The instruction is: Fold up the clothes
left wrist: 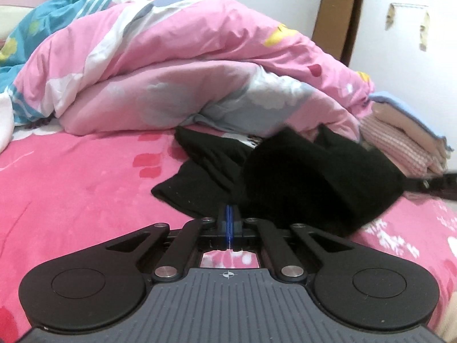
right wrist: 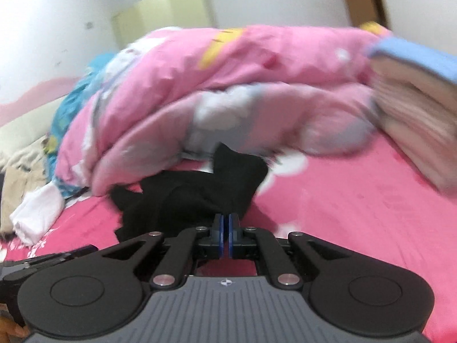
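Observation:
A black garment (left wrist: pixel 314 177) lies crumpled on the pink bedsheet (left wrist: pixel 71 185), one side bunched up and raised. My left gripper (left wrist: pixel 228 210) is shut, its blue pads together on the garment's near edge. In the right wrist view the same black garment (right wrist: pixel 185 200) spreads from my right gripper (right wrist: pixel 225 218), which is shut on a raised fold of the cloth. The picture there is blurred by motion. The right gripper's dark body (left wrist: pixel 440 185) shows at the right edge of the left wrist view. Part of the left gripper (right wrist: pixel 42 260) shows at the lower left of the right wrist view.
A bulky pink duvet (left wrist: pixel 185 57) is heaped just behind the garment. A stack of folded clothes (left wrist: pixel 400 143) stands at the right. A white garment (right wrist: pixel 37 214) and a blue quilt (left wrist: pixel 42 20) lie at the left. A brown door (left wrist: pixel 337 20) is beyond.

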A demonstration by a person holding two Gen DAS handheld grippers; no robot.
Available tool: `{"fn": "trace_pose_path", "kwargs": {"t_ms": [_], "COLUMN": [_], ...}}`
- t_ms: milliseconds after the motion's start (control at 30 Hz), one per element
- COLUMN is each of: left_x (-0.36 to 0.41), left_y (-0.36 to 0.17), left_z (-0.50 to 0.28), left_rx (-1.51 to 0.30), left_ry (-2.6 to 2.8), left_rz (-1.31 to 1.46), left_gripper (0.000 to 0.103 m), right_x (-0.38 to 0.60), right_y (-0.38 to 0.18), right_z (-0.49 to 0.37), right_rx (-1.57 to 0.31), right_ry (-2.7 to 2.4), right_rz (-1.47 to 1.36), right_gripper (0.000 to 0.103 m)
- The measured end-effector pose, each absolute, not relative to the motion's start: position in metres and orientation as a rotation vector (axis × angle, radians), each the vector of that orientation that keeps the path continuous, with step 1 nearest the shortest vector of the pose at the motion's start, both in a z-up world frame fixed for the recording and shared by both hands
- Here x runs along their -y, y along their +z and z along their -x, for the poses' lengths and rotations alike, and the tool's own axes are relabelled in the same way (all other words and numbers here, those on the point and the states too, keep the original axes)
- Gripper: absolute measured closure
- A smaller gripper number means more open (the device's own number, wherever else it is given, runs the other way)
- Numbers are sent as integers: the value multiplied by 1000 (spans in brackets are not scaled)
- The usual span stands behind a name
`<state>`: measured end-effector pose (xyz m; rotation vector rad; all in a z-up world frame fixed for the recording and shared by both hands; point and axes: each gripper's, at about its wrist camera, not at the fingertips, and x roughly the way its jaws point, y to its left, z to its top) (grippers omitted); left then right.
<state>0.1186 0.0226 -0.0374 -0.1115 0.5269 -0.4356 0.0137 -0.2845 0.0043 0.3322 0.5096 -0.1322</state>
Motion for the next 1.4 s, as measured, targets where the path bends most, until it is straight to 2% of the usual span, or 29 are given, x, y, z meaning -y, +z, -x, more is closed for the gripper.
{"fn": "trace_pose_path", "kwargs": {"t_ms": [233,433,500,533,567,700,800,833,867,1067,1167,1267,1300,1333,1400], "left_x": [-28,-31,-32,-33,-34,-37,-38,-39,-39,-35,-32,-30,-29,-28,-26], "left_y": [-50,-55,-56,-57,-58,-64,-66,-66,-65,-65,-65,-67,-67,-68,-68], "left_z": [-130,-137,-137,-138,-138,-145,-149,-149,-149,-146,-145,-145,-145,-145,-145], "left_rx": [-559,-576,-564,-560,-558,-583,-598,-598,-597,-582,-577,-582,-581,-580,-577], "left_ry": [-452,-433,-419,-409,-400,-376,-371,-372,-373,-407,-444,-490,-501,-511,-530], "left_rz": [136,164,166,164,162,168,177,179,181,164,167,191,199,205,216], "left_gripper": [101,100,100,100,100,100,100,100,100,100,96,75,62,53,46], "right_x": [308,271,246,229,213,150,131,131,135,188,223,262,275,290,320], "right_y": [-38,-12,-10,-8,-7,-19,-33,-36,-36,-4,7,8,9,8,6], "right_z": [36,23,6,-7,-19,-56,-75,-83,-88,-88,-87,-86,-85,-81,-72], "right_rx": [-607,-525,-514,-516,-515,-541,-583,-606,-626,-569,-520,-470,-453,-435,-397], "right_ry": [-315,-160,-57,8,65,212,210,205,200,157,106,33,8,-21,-80], "right_rz": [-449,-225,-139,-96,-49,196,310,319,285,-17,-167,-307,-354,-393,-469], "right_gripper": [103,101,88,70,58,51,57,76,102,102,102,102,102,102,102]}}
